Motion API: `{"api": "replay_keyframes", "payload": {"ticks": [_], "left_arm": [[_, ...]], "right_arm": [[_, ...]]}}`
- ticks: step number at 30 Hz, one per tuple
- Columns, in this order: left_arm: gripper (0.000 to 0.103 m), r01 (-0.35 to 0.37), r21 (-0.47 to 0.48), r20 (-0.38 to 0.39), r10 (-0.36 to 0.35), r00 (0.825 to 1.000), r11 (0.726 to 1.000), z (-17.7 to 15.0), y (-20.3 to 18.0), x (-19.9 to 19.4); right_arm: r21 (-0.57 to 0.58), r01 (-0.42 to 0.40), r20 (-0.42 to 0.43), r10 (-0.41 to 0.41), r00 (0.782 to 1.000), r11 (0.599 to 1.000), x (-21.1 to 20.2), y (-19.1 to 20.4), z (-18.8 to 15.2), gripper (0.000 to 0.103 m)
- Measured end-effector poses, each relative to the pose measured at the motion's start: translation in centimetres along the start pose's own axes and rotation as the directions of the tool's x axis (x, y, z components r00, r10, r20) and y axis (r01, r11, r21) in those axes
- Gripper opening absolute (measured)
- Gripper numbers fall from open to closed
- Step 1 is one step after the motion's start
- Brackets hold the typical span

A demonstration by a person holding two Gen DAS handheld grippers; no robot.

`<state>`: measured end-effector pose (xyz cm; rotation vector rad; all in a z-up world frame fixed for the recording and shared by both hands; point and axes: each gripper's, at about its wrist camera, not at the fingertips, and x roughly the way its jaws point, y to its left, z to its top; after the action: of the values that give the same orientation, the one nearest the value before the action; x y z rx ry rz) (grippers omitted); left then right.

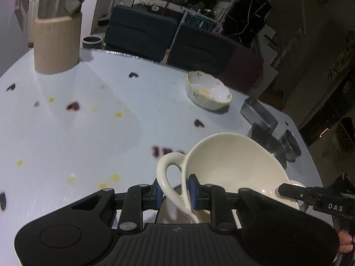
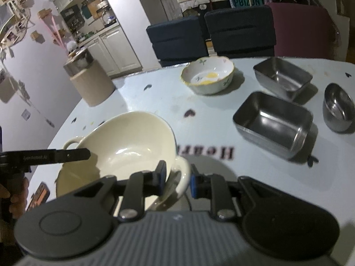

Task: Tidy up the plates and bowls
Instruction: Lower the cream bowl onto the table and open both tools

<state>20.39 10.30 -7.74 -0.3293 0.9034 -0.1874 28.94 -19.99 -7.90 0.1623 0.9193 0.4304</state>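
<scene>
A large cream two-handled bowl is held tilted above the table between both grippers. My left gripper is shut on one handle of it. My right gripper is shut on the opposite handle; the bowl fills the lower left of the right wrist view. A small floral bowl with a yellow rim stands near the far table edge, also in the right wrist view. Two rectangular steel containers and a round steel bowl stand to the right.
A beige canister with a steel lid stands at the far left of the table, also seen in the right wrist view. Dark blue chairs and a maroon chair line the far edge. The white table carries heart stickers.
</scene>
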Motion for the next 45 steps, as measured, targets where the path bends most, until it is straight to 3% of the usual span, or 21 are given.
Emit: {"api": "replay_keyframes", "payload": {"ticks": [17,45], "left_arm": [[0.026,0.025,-0.015,-0.088,-0.027,0.996,1.000,-3.2,2.1,1.9],[0.027,0.023,0.058,-0.148,-0.015,0.989,0.998,-4.4,2.1,3.0]], "right_arm": [[-0.015,0.025,-0.129,-0.026,0.991,1.000,1.2,1.2,-3.3,0.026],[-0.037,0.063,-0.219,-0.069,0.973,0.997,2.9,1.4,-4.4,0.028]]}}
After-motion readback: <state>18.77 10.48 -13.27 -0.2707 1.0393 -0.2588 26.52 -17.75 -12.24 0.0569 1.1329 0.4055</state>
